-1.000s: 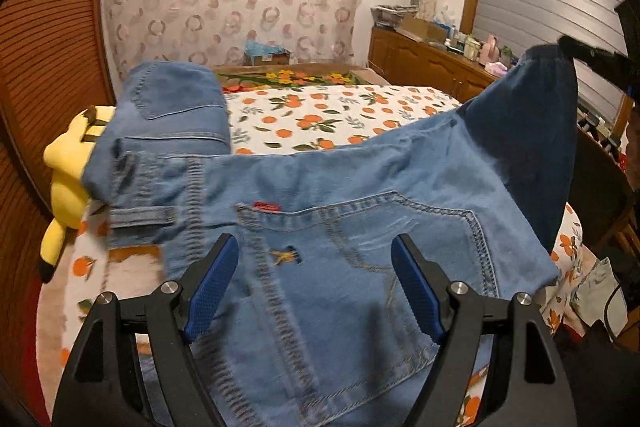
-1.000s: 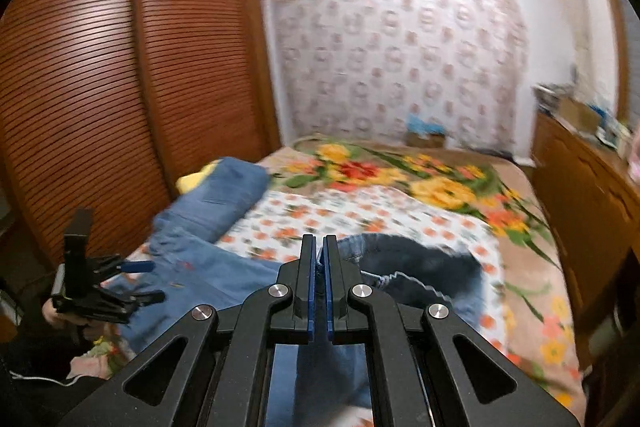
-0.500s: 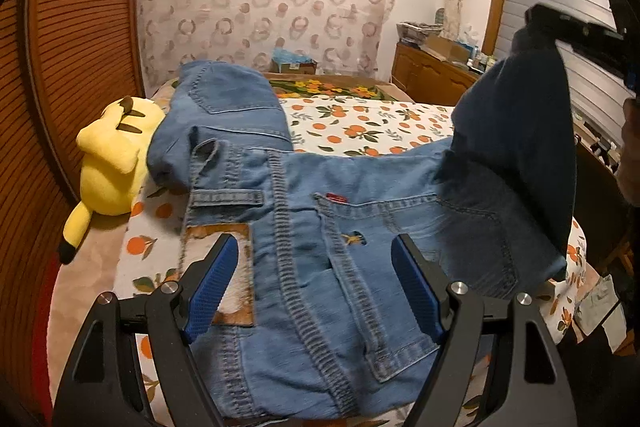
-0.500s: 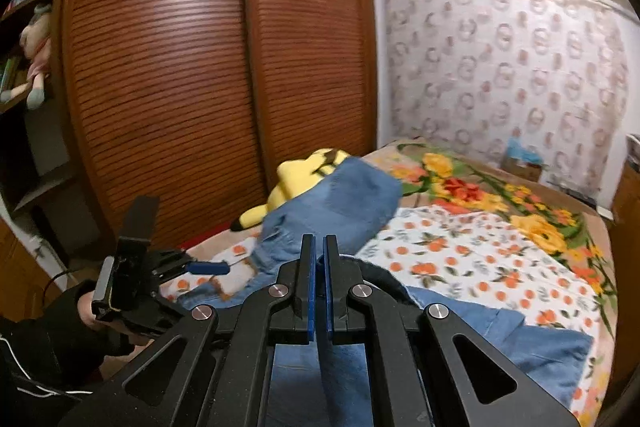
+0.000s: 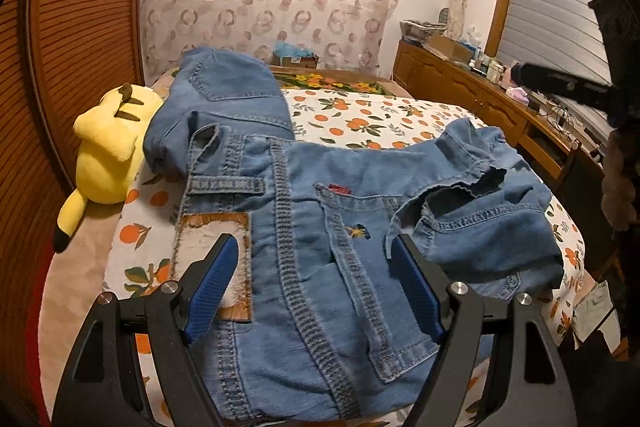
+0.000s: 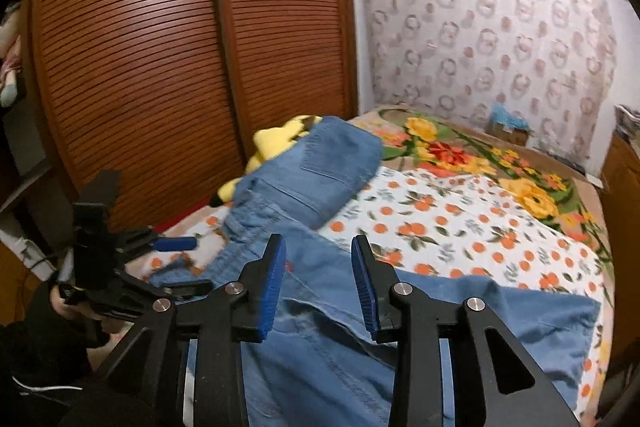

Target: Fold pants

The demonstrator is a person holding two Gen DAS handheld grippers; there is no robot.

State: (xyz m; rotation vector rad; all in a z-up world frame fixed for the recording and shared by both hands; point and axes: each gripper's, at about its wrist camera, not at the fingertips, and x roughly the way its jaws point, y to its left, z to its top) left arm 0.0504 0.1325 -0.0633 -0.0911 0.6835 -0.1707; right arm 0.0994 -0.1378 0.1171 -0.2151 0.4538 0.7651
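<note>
Covering most of what I see — bed [image 5: 400, 115]: white sheet printed with oranges, a floral blanket at its far end.
Wardrobe [image 6: 160, 67]: brown slatted doors along the left side of the bed.
Pants [image 5: 320, 227]: blue jeans spread across the near part of the bed, waistband and leather patch to the near left, a back pocket facing up; one leg is folded over onto the seat at the right and lies loose and rumpled there.
Second denim piece [image 5: 224, 99]: heaped at the far left, touching the waistband.
Plush toy [image 5: 108, 151]: yellow, on the left edge of the bed, just beside the denim heap.
My left claw [image 5: 316, 279]: jaws wide, hovering above the seat of the pants, gripping nothing.
My right claw [image 6: 320, 287]: jaws have just been opening, now partly apart, above the folded leg; no cloth pinched between the pads.
</note>
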